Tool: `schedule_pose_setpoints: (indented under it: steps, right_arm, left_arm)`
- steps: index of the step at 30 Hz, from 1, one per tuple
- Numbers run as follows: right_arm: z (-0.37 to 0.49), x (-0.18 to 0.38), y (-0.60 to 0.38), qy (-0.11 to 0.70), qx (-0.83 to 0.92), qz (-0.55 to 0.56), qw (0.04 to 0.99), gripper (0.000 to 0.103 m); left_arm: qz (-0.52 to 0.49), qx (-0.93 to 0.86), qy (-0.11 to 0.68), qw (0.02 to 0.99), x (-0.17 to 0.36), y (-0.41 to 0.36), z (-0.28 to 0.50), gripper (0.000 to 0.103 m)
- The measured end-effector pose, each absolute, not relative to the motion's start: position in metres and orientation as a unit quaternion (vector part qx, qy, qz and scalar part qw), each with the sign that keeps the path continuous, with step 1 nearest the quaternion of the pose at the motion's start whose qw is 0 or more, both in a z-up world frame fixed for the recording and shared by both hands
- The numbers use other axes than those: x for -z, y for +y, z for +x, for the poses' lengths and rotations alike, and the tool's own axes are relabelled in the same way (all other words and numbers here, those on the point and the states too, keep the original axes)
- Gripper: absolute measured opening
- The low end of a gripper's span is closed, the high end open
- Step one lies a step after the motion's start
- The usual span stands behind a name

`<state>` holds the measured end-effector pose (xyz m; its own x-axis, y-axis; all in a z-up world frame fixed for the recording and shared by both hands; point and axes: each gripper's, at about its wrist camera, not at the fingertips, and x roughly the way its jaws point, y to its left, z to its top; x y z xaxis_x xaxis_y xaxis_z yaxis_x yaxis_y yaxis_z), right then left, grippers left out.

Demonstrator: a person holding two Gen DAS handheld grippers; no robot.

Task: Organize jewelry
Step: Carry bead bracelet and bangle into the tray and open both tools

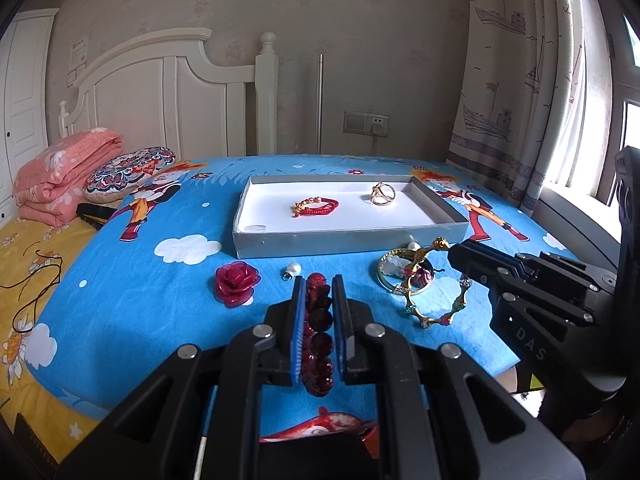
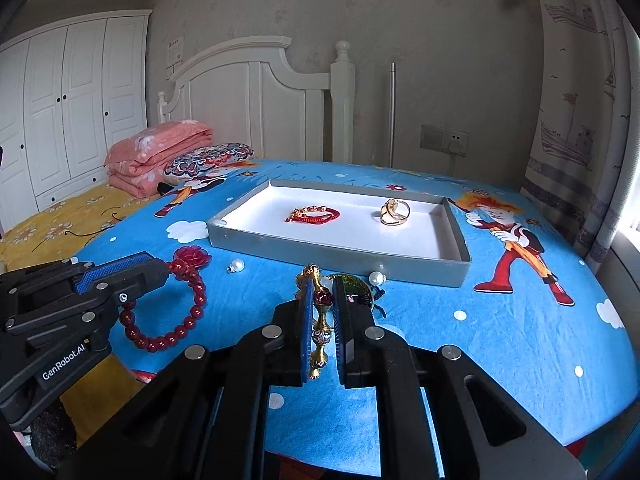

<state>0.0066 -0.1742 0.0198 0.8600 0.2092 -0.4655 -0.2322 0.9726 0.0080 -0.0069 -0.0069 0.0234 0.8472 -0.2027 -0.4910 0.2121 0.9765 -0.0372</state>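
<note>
- Left tongs [image 1: 317, 280]: pressed onto dark red round-bead bracelet [image 1: 319, 334], beads caught between the blue pads; loop of the bracelet hanging beside the tongs in the right wrist view [image 2: 168, 316], over the near edge of the blue cartoon-print bed cover [image 1: 140, 300].
- Right tongs [image 2: 323, 286]: pinching gold segmented bangle with coloured enamel joints [image 2: 322, 322]; rest of the bangle [image 1: 434, 300] lifted at a tilt above the cover.
- Shallow grey rectangular tray with white floor [image 1: 348, 238]: resting on the cover, beyond both tongs.
- Inside tray: red cord bracelet with gold beads [image 1: 316, 206] toward the left, gold openwork ring [image 1: 383, 194] toward the right, well apart.
- Red translucent rose ornament [image 1: 236, 282]: on the cover, left of the left tongs, in front of the tray.
- Small white pearl charm [image 1: 293, 269]: between rose and left tongs.
- Second white pearl [image 1: 413, 246]: just beside the tray's front wall.
- Thin gold hoop bangle [image 1: 390, 280]: lying flat near the right tongs, partly under the segmented bangle; small items inside it too unclear to identify.
- Folded pink quilt [image 1: 64, 178] and patterned round cushion [image 1: 128, 172]: at far left, touching.
</note>
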Motion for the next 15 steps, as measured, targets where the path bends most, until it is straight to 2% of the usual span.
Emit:
schedule_pose_setpoints:
  steps: [15]
  right_arm:
    - [0.018,-0.028,-0.179,0.225,-0.103,-0.022,0.969,0.010]
  left_arm:
    - [0.016,0.097,0.257,0.961,-0.031,-0.014,0.014,0.013]
